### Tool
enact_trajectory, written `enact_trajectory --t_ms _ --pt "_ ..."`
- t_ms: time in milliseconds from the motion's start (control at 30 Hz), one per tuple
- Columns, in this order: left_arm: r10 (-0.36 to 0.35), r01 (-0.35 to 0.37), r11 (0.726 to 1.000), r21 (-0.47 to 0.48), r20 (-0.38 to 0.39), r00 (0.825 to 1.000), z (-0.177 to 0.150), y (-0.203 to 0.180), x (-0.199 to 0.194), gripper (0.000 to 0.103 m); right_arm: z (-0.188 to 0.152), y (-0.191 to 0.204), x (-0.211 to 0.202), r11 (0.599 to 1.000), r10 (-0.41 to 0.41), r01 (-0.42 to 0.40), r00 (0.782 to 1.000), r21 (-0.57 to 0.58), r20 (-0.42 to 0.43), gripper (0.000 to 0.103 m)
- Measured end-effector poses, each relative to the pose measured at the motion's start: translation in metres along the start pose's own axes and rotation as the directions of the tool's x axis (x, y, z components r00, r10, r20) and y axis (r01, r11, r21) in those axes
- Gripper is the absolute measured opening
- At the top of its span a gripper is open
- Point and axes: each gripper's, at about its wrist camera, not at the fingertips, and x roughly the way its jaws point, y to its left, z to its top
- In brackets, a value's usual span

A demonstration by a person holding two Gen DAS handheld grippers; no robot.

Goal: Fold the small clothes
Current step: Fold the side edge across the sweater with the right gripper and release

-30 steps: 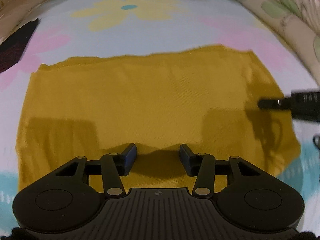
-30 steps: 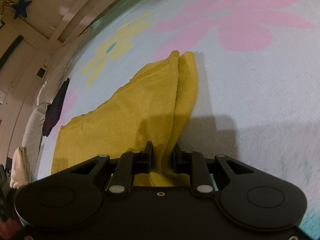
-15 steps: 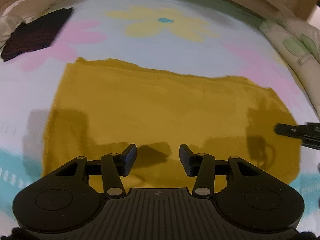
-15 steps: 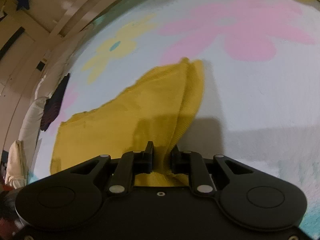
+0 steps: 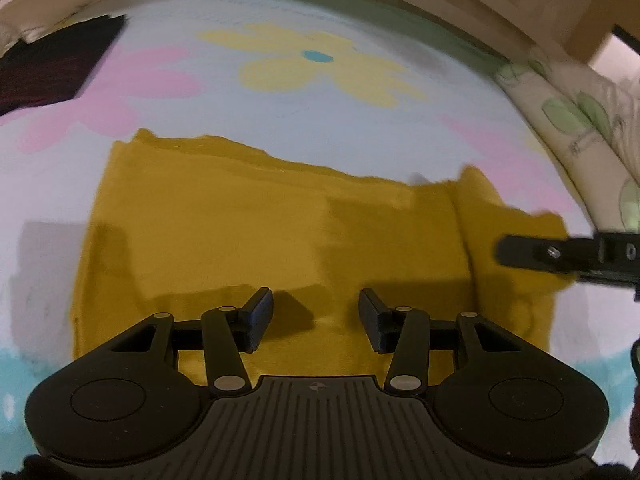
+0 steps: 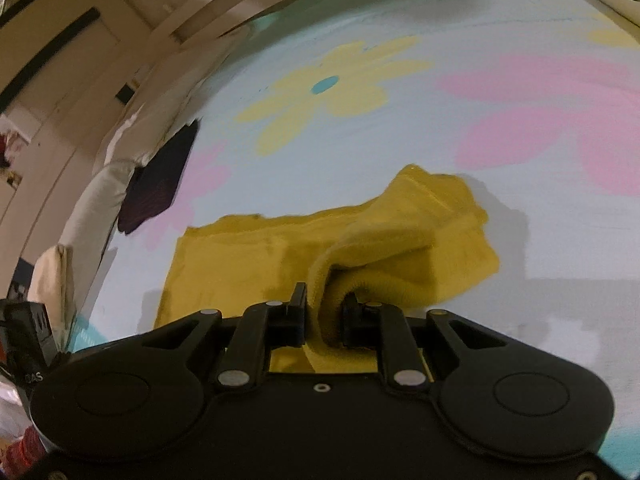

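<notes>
A mustard-yellow garment [image 5: 260,240] lies spread on a pale blue flowered bedsheet [image 5: 320,120]. My left gripper [image 5: 316,314] hovers open over the garment's near edge, nothing between its fingers. My right gripper [image 6: 324,316] is shut on the garment's right edge [image 6: 328,280] and has lifted it, so the cloth curls over toward the left. In the left wrist view the right gripper [image 5: 560,254] shows as a black bar at the garment's right end, where a raised fold [image 5: 464,208] stands up.
A dark folded garment [image 5: 56,68] lies at the sheet's far left, also in the right wrist view as a dark garment [image 6: 160,184]. A leaf-print pillow [image 5: 580,120] borders the right side. White bedding [image 6: 100,184] lines the left edge.
My right gripper rose and carried the garment's right edge up and leftward, so the cloth now curls over. The left gripper shifted sideways over the near edge and stayed open.
</notes>
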Motion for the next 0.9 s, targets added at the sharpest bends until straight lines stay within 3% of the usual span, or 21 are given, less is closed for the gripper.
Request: enact_trajectory --t_ms 133,200,467,700,900 --pt "-0.003 0.006 0.996 0.091 -0.040 0.999 -0.003 -0.008 0.011 0.046 -0.003 0.025 0.014 0.999 0.010 -0.011 1.000 -0.034 -0.017 0.025" --pt "0.018 -0.015 0.996 0.093 -0.033 0.999 0.000 -0.003 0.008 0.046 -0.004 0.035 0.019 0.999 0.019 -0.020 1.000 -0.044 -0.019 0.025" --pt "0.062 -0.053 0.987 -0.151 0.055 0.997 0.017 0.065 -0.029 0.046 -0.006 0.071 0.035 0.995 0.098 -0.099 0.995 -0.033 -0.015 0.025" --pt "0.142 -0.124 0.961 -0.248 0.056 0.988 0.014 0.114 -0.039 0.046 -0.013 0.103 0.055 0.989 0.140 -0.141 0.990 -0.036 -0.023 0.025" --pt "0.166 -0.143 0.949 -0.281 0.058 0.984 0.013 0.136 -0.052 0.046 -0.019 0.129 0.069 0.985 0.154 -0.156 0.987 -0.067 -0.040 0.025"
